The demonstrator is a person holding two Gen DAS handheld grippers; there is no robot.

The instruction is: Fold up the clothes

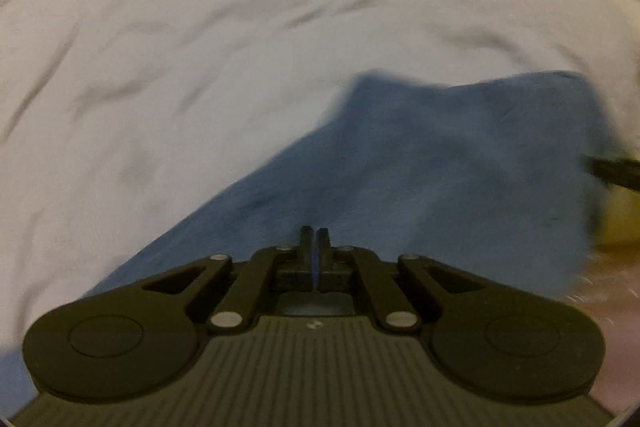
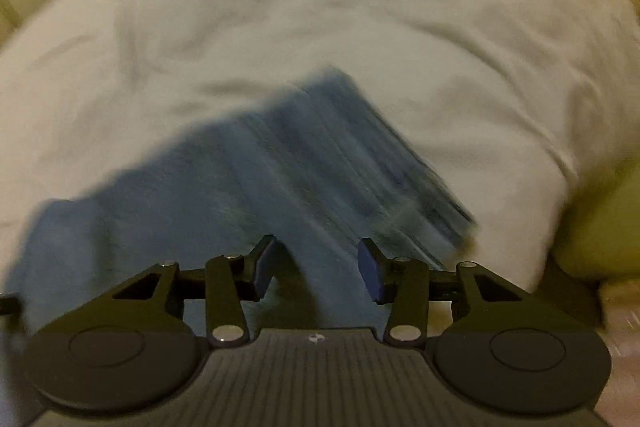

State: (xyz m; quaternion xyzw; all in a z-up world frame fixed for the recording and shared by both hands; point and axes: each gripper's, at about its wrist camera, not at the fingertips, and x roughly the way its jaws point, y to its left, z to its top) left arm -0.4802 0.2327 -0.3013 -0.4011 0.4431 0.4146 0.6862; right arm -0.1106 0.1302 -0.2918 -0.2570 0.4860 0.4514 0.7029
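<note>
A blue garment [image 1: 440, 163] lies across a white bedsheet [image 1: 180, 47] and spreads from my left gripper toward the right. My left gripper [image 1: 315, 235] is shut, with a thin strip of the blue cloth pinched between its fingers. In the right wrist view the same blue garment [image 2: 248, 167] is blurred by motion, and a fold of it passes between the pads. My right gripper [image 2: 318, 261] stands open, its blue pads [image 2: 370, 273] wide apart on either side of that fold. A dark tip of the other gripper [image 1: 616, 171] shows at the right edge.
The white sheet [image 2: 320, 7] is rumpled and covers most of both views. A yellowish cushion or bed edge [image 2: 600, 227] sits at the right, and pale patterned fabric [image 1: 612, 287] lies low at the right.
</note>
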